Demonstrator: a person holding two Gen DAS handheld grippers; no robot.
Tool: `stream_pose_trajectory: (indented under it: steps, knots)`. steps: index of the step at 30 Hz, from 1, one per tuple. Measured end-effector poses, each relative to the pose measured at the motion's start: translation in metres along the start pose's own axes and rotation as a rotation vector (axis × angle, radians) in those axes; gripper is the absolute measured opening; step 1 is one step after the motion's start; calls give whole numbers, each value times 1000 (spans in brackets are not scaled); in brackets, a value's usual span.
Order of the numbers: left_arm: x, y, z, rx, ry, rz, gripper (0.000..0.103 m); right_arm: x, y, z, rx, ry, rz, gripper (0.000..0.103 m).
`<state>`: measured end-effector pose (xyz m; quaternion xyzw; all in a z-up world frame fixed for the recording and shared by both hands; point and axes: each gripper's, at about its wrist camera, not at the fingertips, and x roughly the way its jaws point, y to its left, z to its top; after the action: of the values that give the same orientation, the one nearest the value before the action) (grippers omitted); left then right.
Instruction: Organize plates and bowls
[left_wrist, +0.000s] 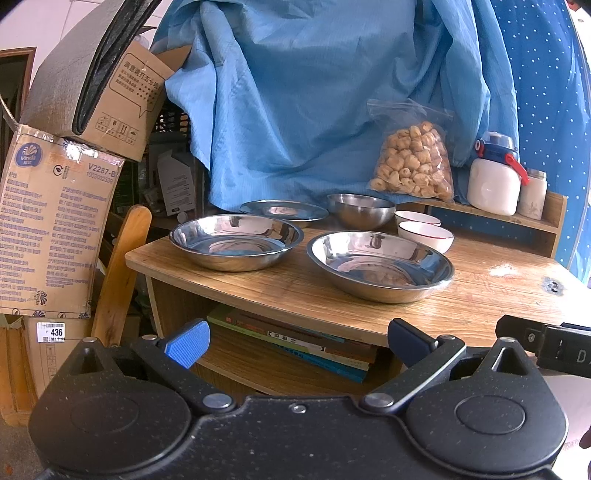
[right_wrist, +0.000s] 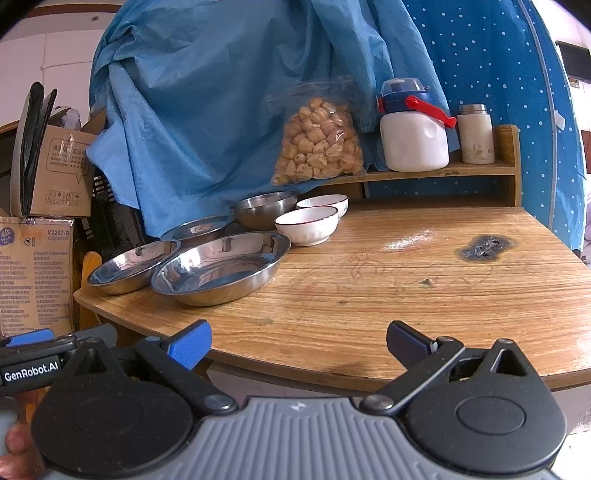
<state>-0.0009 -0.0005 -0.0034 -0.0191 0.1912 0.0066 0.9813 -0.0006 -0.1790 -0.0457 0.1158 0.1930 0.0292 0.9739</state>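
1. The left gripper (left_wrist: 297, 343) hangs short of the wooden table (left_wrist: 480, 299), jaws spread wide and empty.
2. Ahead of it sit two steel plates (left_wrist: 236, 242), a third behind, then a steel bowl (left_wrist: 360, 210) and two white bowls (left_wrist: 424, 235).
3. The right gripper (right_wrist: 298, 343) is likewise wide apart, empty; the dishes lie ahead to its left.

Three steel plates (right_wrist: 221, 271) and a steel bowl (right_wrist: 264, 210), centre left, are mirror-glossy metal. Two white bowls (right_wrist: 308, 224) look like glazed ceramic. The table (right_wrist: 406, 295) is grained, worn wood with a dull sheen. Behind hangs a matt, creased blue cloth (right_wrist: 207, 110); the cardboard boxes (left_wrist: 51, 229) at left are dull paper.
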Motion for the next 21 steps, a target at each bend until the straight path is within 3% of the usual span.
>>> stream_pose_trajectory:
  steps: [11,18,21]
  knots:
    - [1,-1,3,16,-1,-2,102,1,0,0,-3,0,-4,103]
    - [6,12,34,115,-139,24,102,6,7,34,-90,-72,-8,103]
    - [26,34,59,96,-152,38,102,18,15,57,-129,-88,27,103]
